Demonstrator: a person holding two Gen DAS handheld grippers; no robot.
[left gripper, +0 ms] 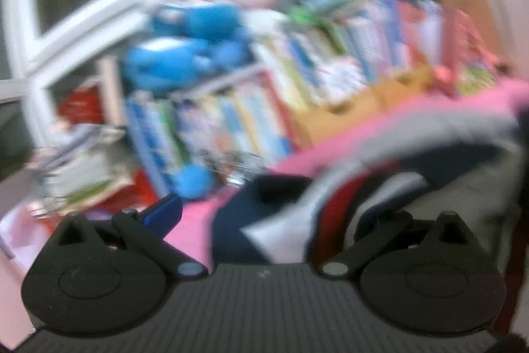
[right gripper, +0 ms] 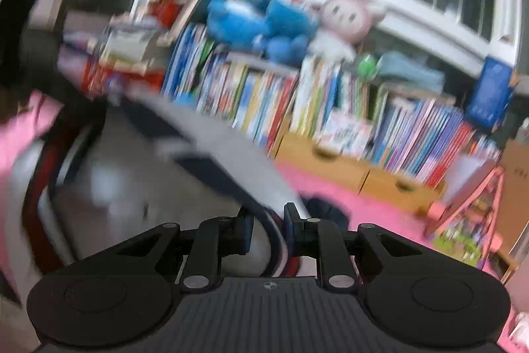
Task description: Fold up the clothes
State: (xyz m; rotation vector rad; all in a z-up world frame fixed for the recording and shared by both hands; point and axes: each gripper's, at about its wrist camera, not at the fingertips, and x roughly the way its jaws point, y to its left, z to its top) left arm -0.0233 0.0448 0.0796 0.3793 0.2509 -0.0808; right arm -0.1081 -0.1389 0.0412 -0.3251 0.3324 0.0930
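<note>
While the garment hangs lifted: the fold looks barely begun, with nothing laid flat or stacked in either view.
Garment: a grey, navy and red piece (right gripper: 211, 148), sweeping from the left of the right wrist frame down to its lower centre; in the left wrist frame it fills the lower right (left gripper: 291, 220).
Right claw (right gripper: 268, 230): nearly closed, its blue pads pinching the striped hem of the garment at lower centre.
Left claw (left gripper: 264, 214): its left blue pad (left gripper: 163, 212) stands wide at lower left; the other pad is hidden behind cloth, so whether it grips cannot be told.
Done so far: one edge appears taken up off the pink surface (right gripper: 363, 204); that is a judgement from the raised cloth.
Left to do: likely spreading, bringing edges together, smoothing and setting down.
Surface: whether the pink area is a bed, a mat or a worktop cannot be told.
Edges: a wooden drawer unit (right gripper: 347, 167) bounds the pink surface across the centre right of the right wrist frame, with a bookshelf (right gripper: 330, 101) and plush toys (right gripper: 264, 22) above it.
Open room: bare pink lies to the lower right of the right wrist frame; an easel-like stand (right gripper: 469, 197) crowds the far right.
Blur: both views are smeared, so fine creases are unreadable.
</note>
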